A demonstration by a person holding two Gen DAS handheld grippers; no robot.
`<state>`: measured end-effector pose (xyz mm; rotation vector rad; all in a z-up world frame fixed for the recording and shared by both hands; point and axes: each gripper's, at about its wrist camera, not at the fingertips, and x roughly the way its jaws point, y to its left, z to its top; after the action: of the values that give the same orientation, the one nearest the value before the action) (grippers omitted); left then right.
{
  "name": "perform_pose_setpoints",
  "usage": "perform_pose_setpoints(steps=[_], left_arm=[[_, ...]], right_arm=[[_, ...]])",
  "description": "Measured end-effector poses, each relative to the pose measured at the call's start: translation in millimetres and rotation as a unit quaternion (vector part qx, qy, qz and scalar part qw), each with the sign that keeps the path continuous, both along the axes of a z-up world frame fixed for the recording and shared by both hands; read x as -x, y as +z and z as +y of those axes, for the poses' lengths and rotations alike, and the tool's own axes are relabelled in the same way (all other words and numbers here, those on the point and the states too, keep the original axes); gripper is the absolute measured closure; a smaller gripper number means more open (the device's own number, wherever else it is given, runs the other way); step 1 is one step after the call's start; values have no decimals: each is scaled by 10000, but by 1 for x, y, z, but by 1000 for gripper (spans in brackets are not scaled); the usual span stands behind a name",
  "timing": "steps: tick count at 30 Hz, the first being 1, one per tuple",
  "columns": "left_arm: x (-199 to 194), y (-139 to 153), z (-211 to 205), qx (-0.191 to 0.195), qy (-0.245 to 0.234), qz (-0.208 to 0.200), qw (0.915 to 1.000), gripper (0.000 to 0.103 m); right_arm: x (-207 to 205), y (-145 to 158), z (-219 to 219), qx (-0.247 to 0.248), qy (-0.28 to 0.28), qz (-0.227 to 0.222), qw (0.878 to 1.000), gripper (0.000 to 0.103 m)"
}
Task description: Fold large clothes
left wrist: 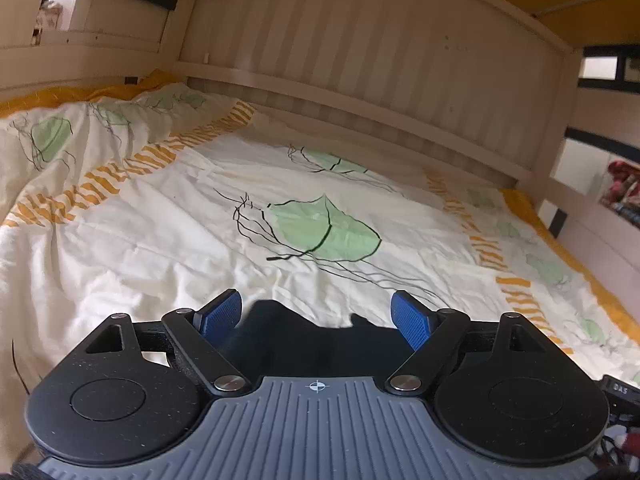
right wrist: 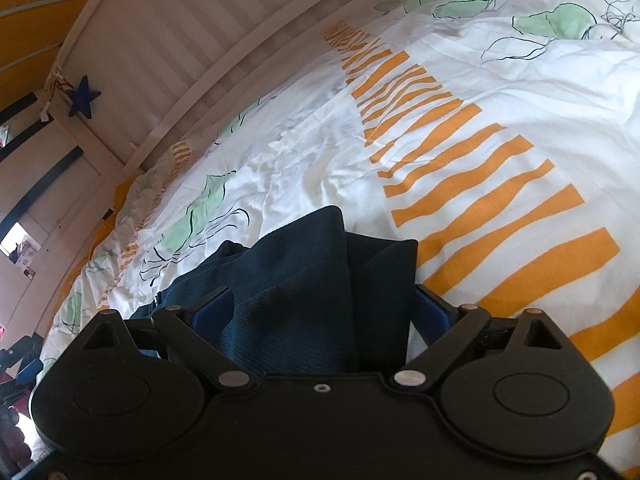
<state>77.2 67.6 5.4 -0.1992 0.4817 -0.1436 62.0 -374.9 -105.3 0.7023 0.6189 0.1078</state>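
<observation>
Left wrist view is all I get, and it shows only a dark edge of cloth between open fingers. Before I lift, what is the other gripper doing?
Observer: The right gripper has a bunched dark navy garment filling the gap between its fingers.
Operator: Is it clamped?
Observer: I cannot tell. The cloth covers most of both pads, and the jaws stand wide around it.
Operator: How does the cloth sit?
Observer: It rises ahead of the fingers in two peaked folds.
Operator: What is under it?
Observer: The duvet, with its broad orange stripes just right of the bunch.
</observation>
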Motion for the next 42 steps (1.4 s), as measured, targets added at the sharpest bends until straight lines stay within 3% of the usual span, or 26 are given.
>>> perform_pose_setpoints(steps=[3, 9, 17, 21, 25, 28, 36, 42], left_arm=[[4, 1, -23, -206, 36, 193, 9996, 22], [9, -8, -53, -89, -546, 699, 9960, 22], [30, -28, -92, -341, -964, 847, 9911, 23], [41, -35, -109, -356, -1095, 871, 9895, 35], [43, -42, -128, -647, -1090, 800, 9887, 63], [41, -44, -137, -601, -1200, 777, 9879, 71], [37, -55, -137, -406, -1212, 854, 9881, 78], [36, -81, -140, -621, -1274, 1014, 9847, 83]], right_arm=[[2, 0, -2, -84, -16, 12, 10000, 9], [5, 1, -1, -153, -1, 70, 9999, 7], [10, 2, -2, -326, 70, 172, 9993, 2], [14, 2, -3, -456, 71, 236, 9987, 1], [16, 3, -2, -486, 88, 303, 9983, 1], [19, 3, -1, -506, 109, 337, 9981, 1], [30, -1, 1, -715, 140, 335, 9968, 1], [34, -3, -1, -952, 173, 361, 9947, 1]])
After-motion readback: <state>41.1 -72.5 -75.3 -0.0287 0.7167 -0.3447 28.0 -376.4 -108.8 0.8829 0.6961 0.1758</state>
